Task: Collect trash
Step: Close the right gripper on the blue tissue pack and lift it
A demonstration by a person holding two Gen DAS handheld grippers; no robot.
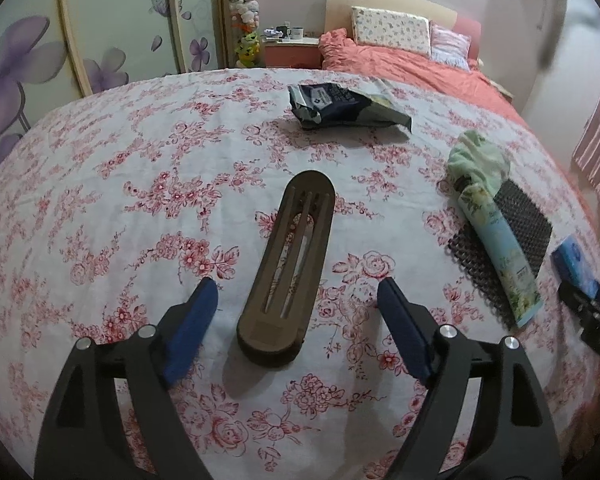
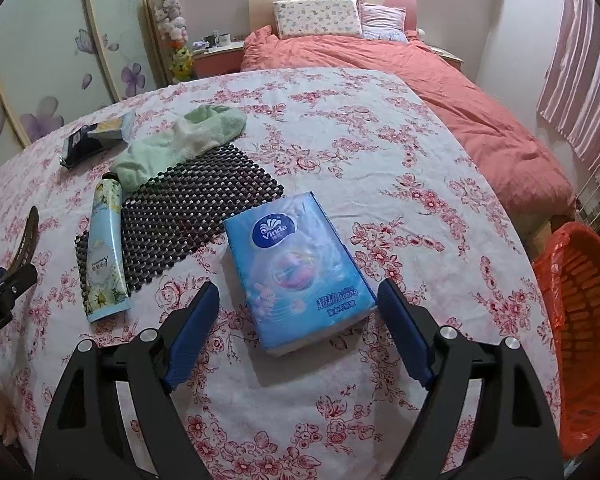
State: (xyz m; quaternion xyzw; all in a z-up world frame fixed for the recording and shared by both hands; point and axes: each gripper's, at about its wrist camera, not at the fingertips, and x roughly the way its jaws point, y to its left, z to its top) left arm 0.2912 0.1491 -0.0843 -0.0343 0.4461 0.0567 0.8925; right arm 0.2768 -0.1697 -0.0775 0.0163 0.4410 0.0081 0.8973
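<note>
Your left gripper (image 1: 296, 300) hanging spread, brown slotted holder (image 1: 290, 264) lying ungripped between its pads, your right gripper (image 2: 298, 300) gaping around the tissue pack (image 2: 296, 268), crumpled dark wrapper (image 1: 340, 106) sitting farther back on the floral cloth (image 1: 120, 208), orange basket (image 2: 580, 320) waiting at the right.

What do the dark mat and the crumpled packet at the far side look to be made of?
Dark mat: seemingly soft rubbery or foam mesh, matte, with an open grid of holes. Crumpled packet: likely thin plastic or foil film, glossy, creased and holding sharp folds.
</note>
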